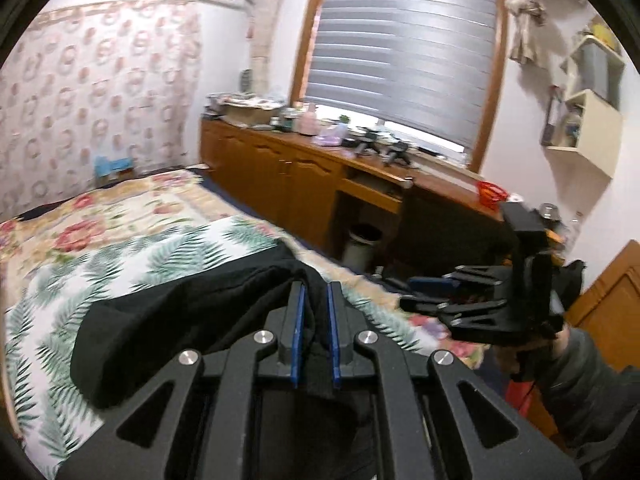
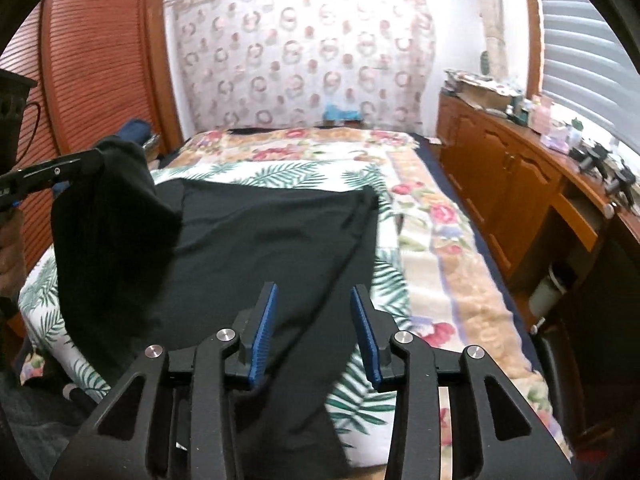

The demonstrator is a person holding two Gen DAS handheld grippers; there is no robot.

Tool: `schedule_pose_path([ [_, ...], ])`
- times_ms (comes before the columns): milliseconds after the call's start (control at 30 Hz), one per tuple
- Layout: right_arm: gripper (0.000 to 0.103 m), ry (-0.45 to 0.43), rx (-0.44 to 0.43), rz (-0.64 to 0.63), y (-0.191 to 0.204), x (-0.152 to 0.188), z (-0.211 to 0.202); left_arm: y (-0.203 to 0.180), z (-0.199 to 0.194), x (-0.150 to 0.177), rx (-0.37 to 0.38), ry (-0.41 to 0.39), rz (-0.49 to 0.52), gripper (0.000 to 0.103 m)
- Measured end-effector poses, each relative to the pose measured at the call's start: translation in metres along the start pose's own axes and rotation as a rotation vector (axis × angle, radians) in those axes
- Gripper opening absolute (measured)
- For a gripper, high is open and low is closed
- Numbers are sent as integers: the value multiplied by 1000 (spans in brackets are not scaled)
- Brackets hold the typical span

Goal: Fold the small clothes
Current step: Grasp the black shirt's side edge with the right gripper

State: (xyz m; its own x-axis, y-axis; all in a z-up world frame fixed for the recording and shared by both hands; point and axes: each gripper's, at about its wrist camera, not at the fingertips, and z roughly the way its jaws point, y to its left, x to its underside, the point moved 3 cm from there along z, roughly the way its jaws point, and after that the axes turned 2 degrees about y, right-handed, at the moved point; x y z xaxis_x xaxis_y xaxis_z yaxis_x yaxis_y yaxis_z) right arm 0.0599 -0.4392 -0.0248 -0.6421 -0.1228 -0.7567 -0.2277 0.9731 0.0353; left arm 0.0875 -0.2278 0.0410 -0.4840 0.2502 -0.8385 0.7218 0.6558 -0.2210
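- Left gripper (image 1: 316,292): jaws clamped on a raised fold of the black fabric garment (image 2: 256,240).
- Right gripper (image 2: 314,300): jaws apart above the garment.
- Garment lies on the palm-leaf-print bed sheet (image 2: 288,172).

A black garment (image 2: 256,240) is lying spread on the fern sheet (image 2: 280,174). Its left corner is hanging lifted off the sheet, draping in folds.

We see a bed (image 2: 448,248) under a floral blanket (image 2: 436,216), a palm-leaf sheet (image 1: 52,280), wooden cabinets (image 1: 280,176) with a cluttered worktop (image 1: 332,148), and a grey blind (image 1: 400,40).
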Motion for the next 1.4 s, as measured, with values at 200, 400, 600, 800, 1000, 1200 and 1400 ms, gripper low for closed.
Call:
schedule_pose_path([
  [200,36,-8,3,10,-6,1,-7,-23,20,4,38,89,25,16],
  [400,36,10,-9,10,-3,2,4,-9,17,18,-37,108,32,41],
  [600,36,25,-46,-13,8,3,13,32,-5,36,-149,78,-14,53],
  [800,36,44,-80,-63,29,-6,32,80,-35,58,-279,47,-81,53],
  [1000,36,52,-120,-116,56,-24,52,117,-63,80,-383,32,-136,53],
  [1200,36,56,-180,-187,93,-47,71,138,-88,97,-432,12,-178,53],
  [1400,47,97,-277,-237,136,-63,99,153,-102,109,-457,15,-211,53],
])
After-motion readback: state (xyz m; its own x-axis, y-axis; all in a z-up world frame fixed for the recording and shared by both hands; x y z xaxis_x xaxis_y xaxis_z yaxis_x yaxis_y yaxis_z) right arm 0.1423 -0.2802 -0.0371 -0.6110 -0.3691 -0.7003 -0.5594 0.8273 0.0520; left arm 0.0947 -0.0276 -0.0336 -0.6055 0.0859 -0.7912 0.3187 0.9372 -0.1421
